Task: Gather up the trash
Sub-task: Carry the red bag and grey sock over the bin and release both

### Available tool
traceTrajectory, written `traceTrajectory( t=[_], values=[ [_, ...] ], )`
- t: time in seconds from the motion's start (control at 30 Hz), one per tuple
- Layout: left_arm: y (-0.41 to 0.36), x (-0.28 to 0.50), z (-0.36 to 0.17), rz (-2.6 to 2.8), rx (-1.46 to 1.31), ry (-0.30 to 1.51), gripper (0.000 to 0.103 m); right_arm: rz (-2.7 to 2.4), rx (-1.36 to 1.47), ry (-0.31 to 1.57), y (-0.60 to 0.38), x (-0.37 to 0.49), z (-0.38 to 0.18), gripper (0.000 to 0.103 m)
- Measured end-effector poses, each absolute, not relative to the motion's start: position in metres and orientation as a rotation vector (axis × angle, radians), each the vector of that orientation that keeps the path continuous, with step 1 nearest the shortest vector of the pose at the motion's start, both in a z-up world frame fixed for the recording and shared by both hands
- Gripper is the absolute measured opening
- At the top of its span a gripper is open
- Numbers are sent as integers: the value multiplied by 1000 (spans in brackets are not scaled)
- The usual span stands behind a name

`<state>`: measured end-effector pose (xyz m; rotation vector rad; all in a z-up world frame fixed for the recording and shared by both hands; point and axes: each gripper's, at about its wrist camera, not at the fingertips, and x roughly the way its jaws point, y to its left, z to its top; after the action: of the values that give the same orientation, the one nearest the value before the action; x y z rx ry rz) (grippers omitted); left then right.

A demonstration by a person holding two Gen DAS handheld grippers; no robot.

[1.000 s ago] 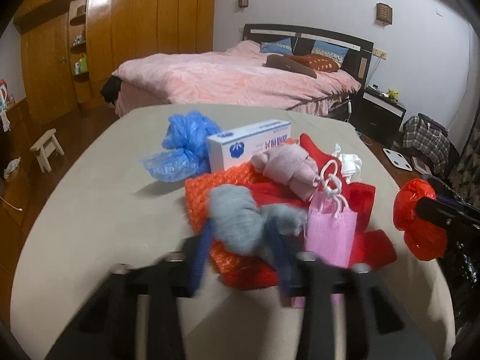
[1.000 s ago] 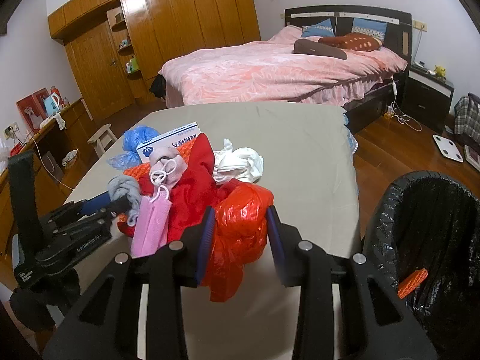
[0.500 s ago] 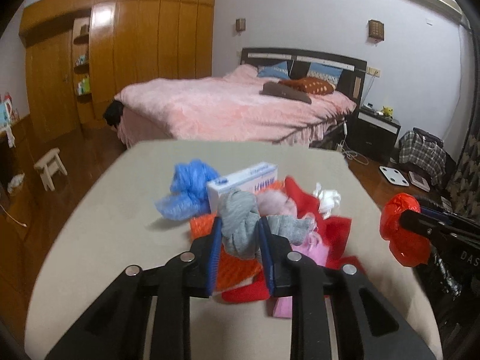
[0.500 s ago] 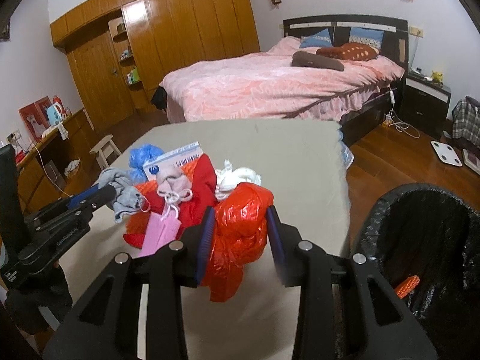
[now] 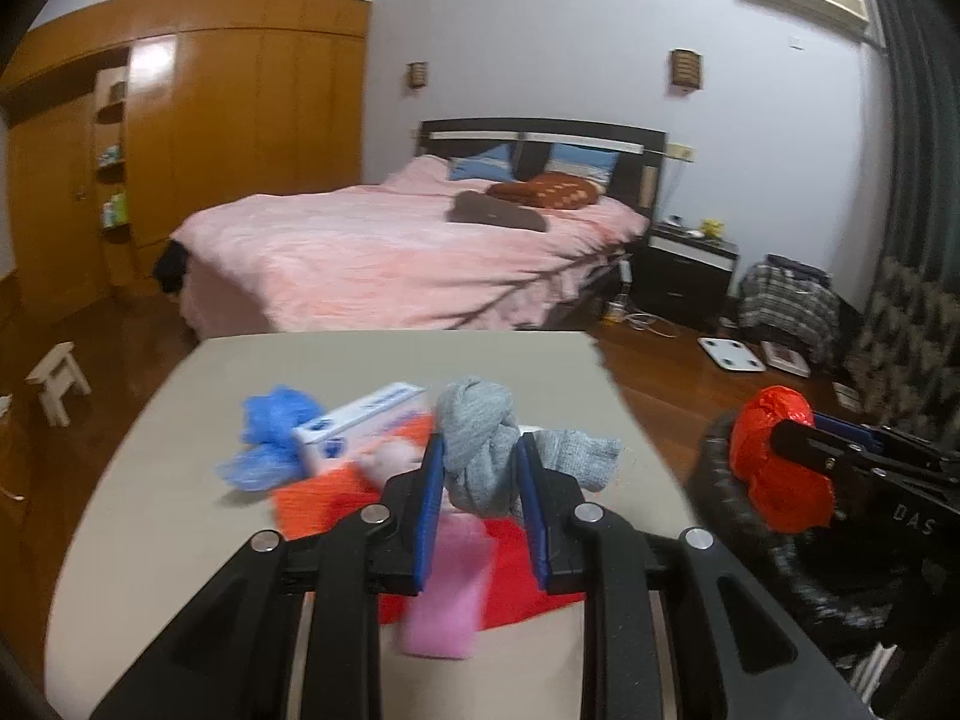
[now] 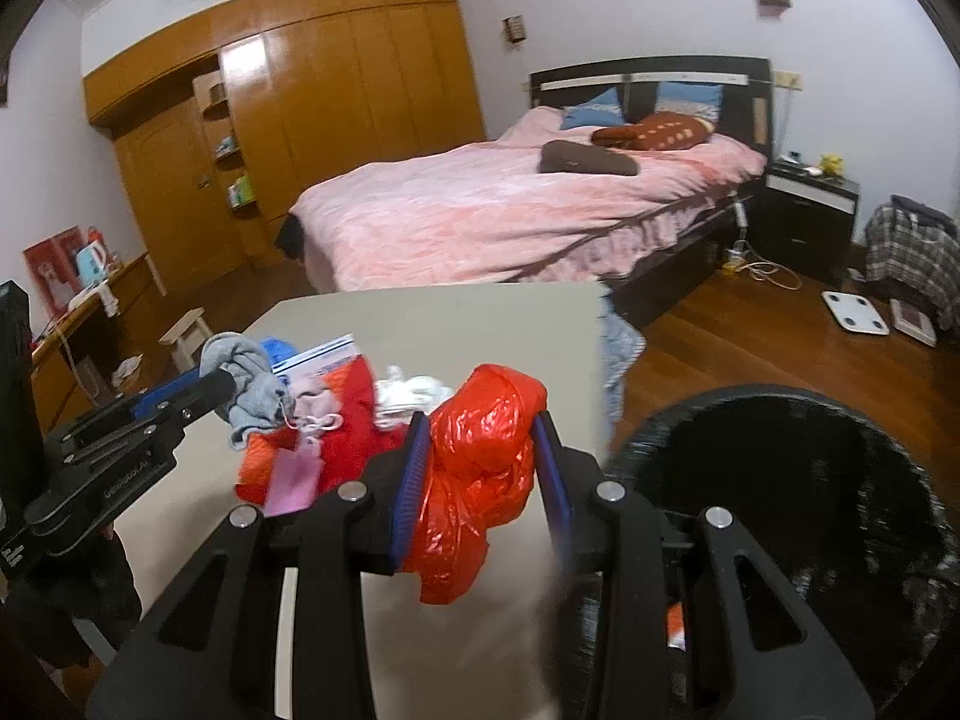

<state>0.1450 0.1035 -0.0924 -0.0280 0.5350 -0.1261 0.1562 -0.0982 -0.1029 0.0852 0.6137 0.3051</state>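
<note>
My left gripper (image 5: 480, 468) is shut on a knotted grey sock (image 5: 480, 450) and holds it above the trash pile on the beige table (image 5: 150, 480); it also shows in the right wrist view (image 6: 246, 381). My right gripper (image 6: 483, 468) is shut on a crumpled red plastic bag (image 6: 486, 462), held at the table's right edge beside the black-lined trash bin (image 6: 810, 516); the bag shows in the left wrist view (image 5: 780, 468). The pile holds a blue bag (image 5: 270, 444), a white box (image 5: 360, 426), orange netting (image 5: 312, 498), red cloth (image 5: 516, 570) and a pink paper bag (image 5: 444, 594).
A pink bed (image 5: 390, 252) stands beyond the table. A nightstand (image 5: 684, 276), a scale (image 5: 729, 354) and a plaid bag (image 5: 786, 300) are on the wooden floor at right. A small stool (image 5: 57, 378) and wooden wardrobes (image 5: 180, 150) are at left.
My left gripper closed on the grey sock and lifted it up off the pile. My right gripper rose and moved right toward the bin with the red bag.
</note>
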Motion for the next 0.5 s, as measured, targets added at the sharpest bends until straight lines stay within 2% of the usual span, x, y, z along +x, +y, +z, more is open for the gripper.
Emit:
traceTrajectory(
  t=[0.5],
  values=[
    [-34,157,-89,-419,8,530,24,30,134,596,-224,119,-103,34]
  ],
)
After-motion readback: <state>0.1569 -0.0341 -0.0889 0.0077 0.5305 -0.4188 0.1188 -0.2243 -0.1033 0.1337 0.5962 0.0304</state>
